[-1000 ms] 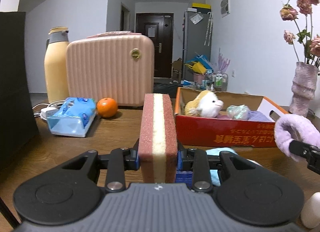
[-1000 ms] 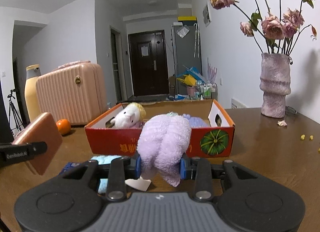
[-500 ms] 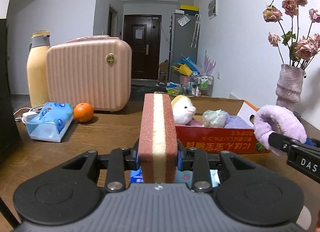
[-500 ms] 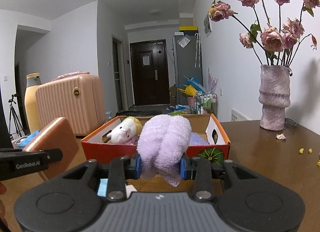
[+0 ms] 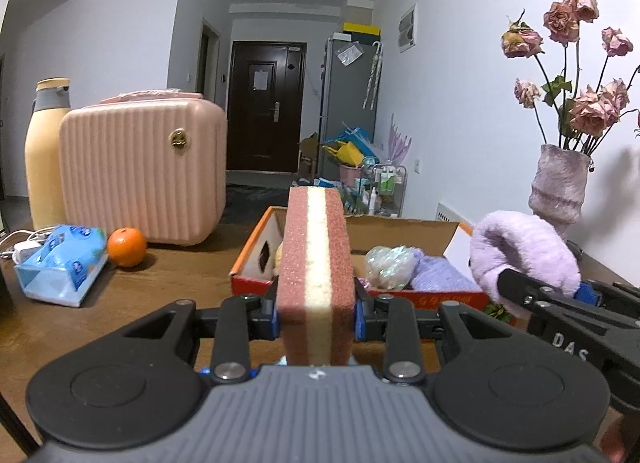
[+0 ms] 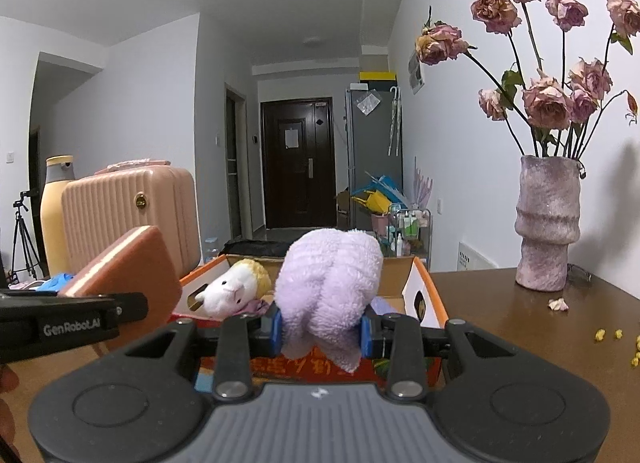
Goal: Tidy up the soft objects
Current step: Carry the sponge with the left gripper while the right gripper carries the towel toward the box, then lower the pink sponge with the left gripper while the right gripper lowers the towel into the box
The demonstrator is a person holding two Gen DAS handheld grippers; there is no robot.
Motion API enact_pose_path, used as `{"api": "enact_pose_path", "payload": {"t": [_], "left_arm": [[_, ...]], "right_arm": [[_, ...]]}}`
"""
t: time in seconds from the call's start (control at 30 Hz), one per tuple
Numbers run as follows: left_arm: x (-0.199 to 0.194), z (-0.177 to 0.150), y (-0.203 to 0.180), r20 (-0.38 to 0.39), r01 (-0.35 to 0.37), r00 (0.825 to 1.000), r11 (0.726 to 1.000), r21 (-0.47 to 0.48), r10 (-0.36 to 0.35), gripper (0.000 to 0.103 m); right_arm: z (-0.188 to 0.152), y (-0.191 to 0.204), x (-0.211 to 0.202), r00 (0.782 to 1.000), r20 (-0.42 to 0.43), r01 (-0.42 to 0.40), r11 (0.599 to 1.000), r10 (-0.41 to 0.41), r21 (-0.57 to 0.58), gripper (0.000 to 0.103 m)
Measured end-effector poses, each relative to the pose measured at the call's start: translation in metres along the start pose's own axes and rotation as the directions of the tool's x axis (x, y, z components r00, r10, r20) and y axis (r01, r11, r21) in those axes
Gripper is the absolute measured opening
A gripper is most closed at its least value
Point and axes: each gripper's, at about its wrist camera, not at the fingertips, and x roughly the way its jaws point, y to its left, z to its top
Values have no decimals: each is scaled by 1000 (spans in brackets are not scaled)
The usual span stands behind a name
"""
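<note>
A white-walled room opening onto a hallway with a dark door

White walls [image 6: 140,103] and a white ceiling [image 6: 240,3] frame a corridor that ends at a dark brown door [image 6: 297,162], with a tall grey cabinet [image 6: 374,151] standing just to its right and a small wire cart [image 6: 408,231] of bottles near it. A brown wooden table [image 6: 520,315] fills the foreground, and a textured mauve vase [image 6: 547,223] of dried pink roses [image 6: 548,99] stands on it against the right wall.
</note>
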Motion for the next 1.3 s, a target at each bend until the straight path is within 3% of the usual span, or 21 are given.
{"api": "enact_pose_path", "payload": {"t": [1.3], "left_arm": [[92, 32, -55, 47, 40, 998, 999, -4, -40, 32]], "right_arm": [[24, -49, 92, 1000, 6, 25, 999, -25, -41, 34]]}}
